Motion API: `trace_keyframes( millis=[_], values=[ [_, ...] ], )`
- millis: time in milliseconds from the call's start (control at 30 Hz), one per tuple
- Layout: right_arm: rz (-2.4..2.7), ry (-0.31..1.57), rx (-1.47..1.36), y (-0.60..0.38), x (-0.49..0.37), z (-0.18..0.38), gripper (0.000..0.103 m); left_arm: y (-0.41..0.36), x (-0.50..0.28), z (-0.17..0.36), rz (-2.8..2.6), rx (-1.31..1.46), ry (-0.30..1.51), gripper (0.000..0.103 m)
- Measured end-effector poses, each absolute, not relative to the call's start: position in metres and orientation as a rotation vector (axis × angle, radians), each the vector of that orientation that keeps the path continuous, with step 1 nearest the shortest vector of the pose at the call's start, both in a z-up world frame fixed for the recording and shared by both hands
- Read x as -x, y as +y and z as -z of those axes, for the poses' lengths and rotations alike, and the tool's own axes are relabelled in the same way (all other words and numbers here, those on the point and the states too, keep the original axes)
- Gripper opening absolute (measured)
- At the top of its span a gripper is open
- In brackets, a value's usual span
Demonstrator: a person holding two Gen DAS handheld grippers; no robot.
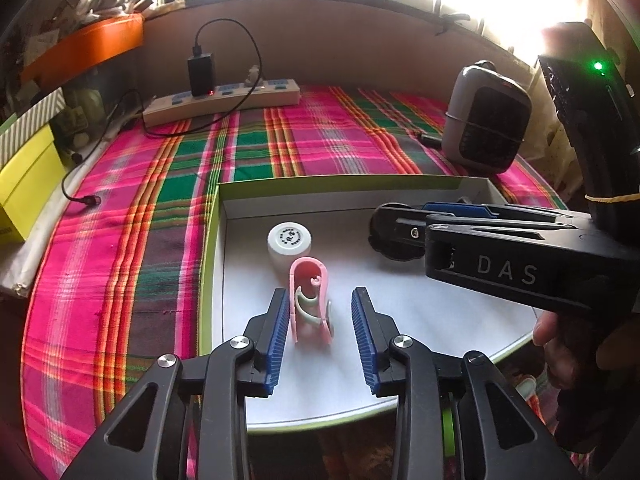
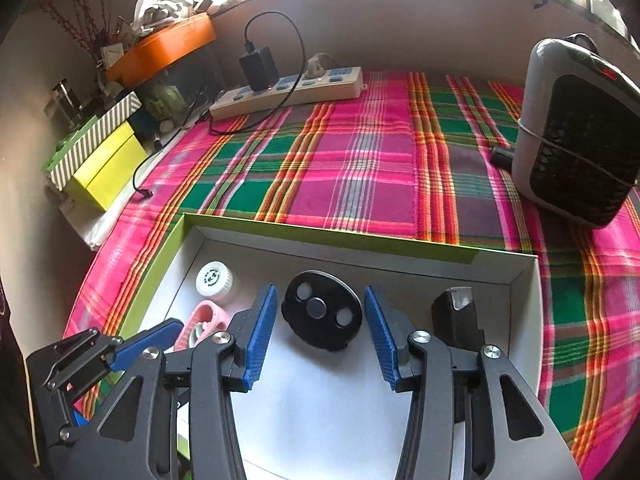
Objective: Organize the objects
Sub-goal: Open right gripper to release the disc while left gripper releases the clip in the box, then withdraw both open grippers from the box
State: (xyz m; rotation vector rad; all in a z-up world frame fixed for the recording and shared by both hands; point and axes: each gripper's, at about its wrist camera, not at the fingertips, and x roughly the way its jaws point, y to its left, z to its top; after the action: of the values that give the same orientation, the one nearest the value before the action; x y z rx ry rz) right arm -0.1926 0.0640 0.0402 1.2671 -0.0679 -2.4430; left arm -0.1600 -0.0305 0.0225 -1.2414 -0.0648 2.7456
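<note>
2 grippers sit over the green-rimmed tray (image 2: 168, 248) on the plaid cloth (image 2: 360, 168). Left gripper (image 1: 320, 320): jaws apart, pink clip (image 1: 310, 300) standing between them, pads clear of it. Right gripper (image 2: 320, 328): jaws apart around the black disc (image 2: 320, 314), no contact. White cap (image 1: 289, 240) lies just behind the clip.

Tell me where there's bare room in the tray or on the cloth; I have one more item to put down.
Free: the plaid cloth between the power strip and the tray's far wall; the tray floor nearest the right gripper. Crowded: the tray's far half, holding white cap, pink clip, black disc and a black block.
</note>
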Motion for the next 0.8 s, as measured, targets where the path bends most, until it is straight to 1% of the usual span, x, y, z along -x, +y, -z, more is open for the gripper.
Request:
trace_keyframes(
  millis=[500,600,800],
  values=[
    [2.491,-0.106,-1.198,0.076,0.158,-0.059,0.047,-0.027,0.13,-0.041,-2.78,1.173,-0.06,0.03],
    [2.503,-0.117,-1.187,0.08,0.15,-0.061,0.047,-0.025,0.123,-0.044,-2.799,1.159,-0.037,0.03],
    [2.53,-0.125,-1.165,0.086,0.132,-0.065,0.047,-0.027,0.107,-0.047,-2.805,1.135,-0.057,0.031]
  ],
)
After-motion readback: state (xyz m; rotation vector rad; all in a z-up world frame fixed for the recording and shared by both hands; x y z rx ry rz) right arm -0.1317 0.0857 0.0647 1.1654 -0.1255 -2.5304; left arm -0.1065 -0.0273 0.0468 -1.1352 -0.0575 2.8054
